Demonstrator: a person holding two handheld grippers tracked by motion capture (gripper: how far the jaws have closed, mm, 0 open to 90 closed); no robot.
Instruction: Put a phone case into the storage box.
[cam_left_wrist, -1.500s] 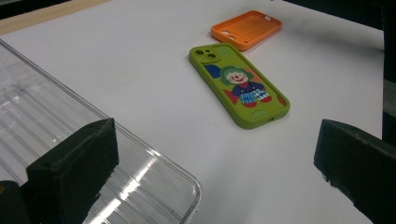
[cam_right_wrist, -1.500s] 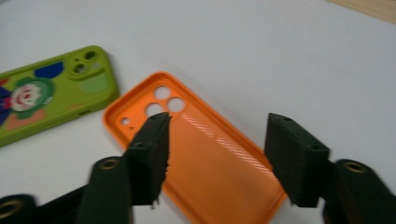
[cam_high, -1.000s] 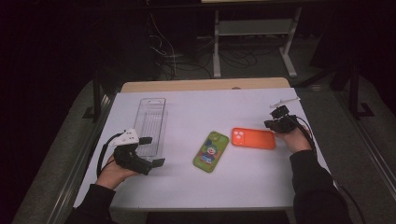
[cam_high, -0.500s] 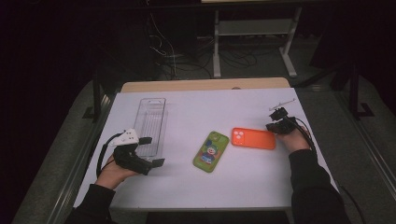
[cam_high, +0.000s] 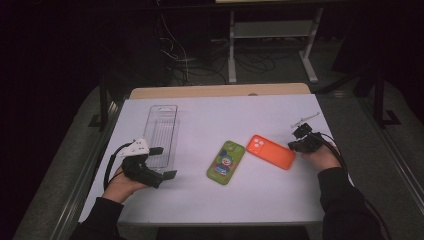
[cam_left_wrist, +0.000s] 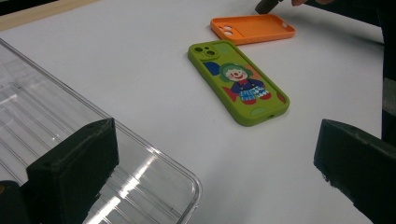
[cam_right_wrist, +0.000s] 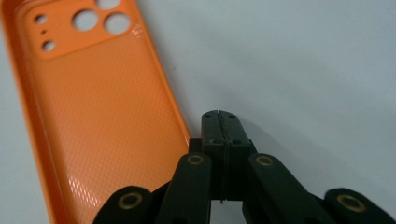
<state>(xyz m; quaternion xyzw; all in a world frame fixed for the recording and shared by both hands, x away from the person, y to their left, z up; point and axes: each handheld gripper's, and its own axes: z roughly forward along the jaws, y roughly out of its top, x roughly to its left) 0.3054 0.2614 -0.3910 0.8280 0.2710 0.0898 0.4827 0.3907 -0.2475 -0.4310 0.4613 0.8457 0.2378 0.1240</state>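
Bench (cam_high: 280, 200) covered in white is carrying three things in front of me: a clear plastic tray (cam_high: 162, 134) lying lengthwise on my left, a green phone case (cam_high: 226, 162) with a clown picture lying near the middle, and an orange phone case (cam_high: 270, 151) lying open side up just to its right, the two cases close but apart.

Nothing is lying between my right fingers (cam_right_wrist: 222, 128) and the orange case. In the right gripper view they are pressed flat together, holding nothing, their tip sitting just beside the case's long edge; I cannot tell whether they are touching it. In the high view my right gripper (cam_high: 302, 142) is sitting at the case's right end.

My left fingers (cam_left_wrist: 210, 163) are standing wide apart and holding nothing. In the left gripper view one finger (cam_left_wrist: 74, 163) is showing over the near corner of the tray, and the other is over bare bench, with the green case lying well beyond them.
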